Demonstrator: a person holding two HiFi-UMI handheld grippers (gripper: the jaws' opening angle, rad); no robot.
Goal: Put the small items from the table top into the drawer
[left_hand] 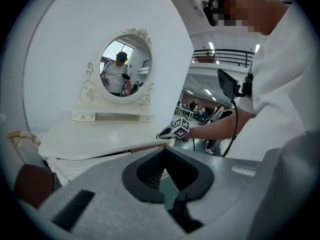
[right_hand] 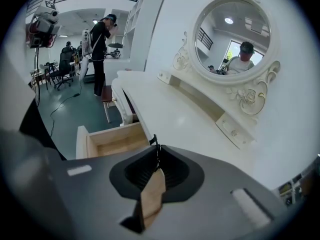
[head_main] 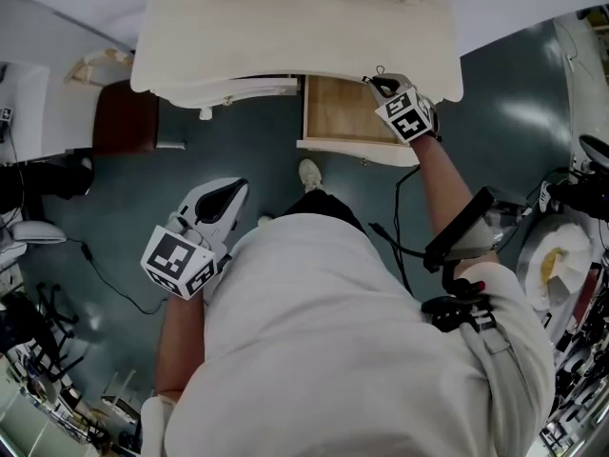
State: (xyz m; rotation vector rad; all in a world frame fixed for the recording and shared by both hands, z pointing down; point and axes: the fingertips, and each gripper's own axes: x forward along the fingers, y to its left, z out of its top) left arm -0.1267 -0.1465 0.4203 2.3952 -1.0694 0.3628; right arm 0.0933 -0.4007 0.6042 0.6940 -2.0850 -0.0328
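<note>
Probably near the end: pinching a thin dark item (right_hand: 152,143) in the closed right tool (head_main: 384,86) above the open drawer (head_main: 343,112), not yet dropped in, with nothing more visible on the surface (head_main: 285,27) and the empty left tool (head_main: 236,188) closed, held low.

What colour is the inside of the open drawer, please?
Light tan wood; drawer shows best in the head view.

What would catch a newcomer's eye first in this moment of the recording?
First, the white dressing table across the top of the head view, with its ornate oval mirror plain in both gripper views. Next, the open wooden drawer under the table's front edge, where the right gripper is shut on what looks like a small black clip. The left gripper hangs low beside the person, holding nothing.
</note>
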